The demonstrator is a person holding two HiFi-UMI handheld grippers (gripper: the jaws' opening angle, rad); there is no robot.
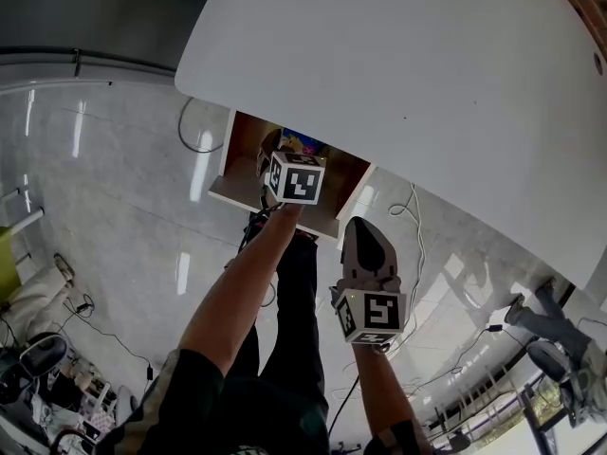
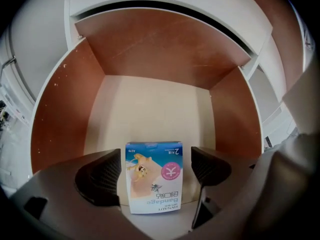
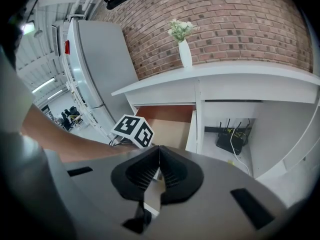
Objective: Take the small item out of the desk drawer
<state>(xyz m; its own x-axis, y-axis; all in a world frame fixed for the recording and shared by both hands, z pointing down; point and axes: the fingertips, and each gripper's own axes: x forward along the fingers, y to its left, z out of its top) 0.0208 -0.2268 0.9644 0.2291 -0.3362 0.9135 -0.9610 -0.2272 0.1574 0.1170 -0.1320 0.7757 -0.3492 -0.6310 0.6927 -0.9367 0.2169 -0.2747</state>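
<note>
The desk drawer point(image 2: 65, 129) is pulled open, with brown walls and a pale floor. A small blue and white bandage box point(image 2: 154, 178) lies flat on that floor near the front. My left gripper point(image 2: 155, 173) points down into the drawer and is open, its two dark pads either side of the box and apart from it. In the head view its marker cube point(image 1: 296, 180) sits over the open drawer point(image 1: 237, 190). My right gripper point(image 3: 158, 171) is shut with nothing in it, and hangs outside the drawer point(image 3: 172, 129), in front of the desk.
The white desk top point(image 1: 427, 93) overhangs the drawer. A white vase with flowers point(image 3: 184, 49) stands on the desk by a brick wall. A router with cables point(image 3: 231, 139) sits in the compartment right of the drawer. Cables point(image 1: 410, 218) trail on the glossy floor.
</note>
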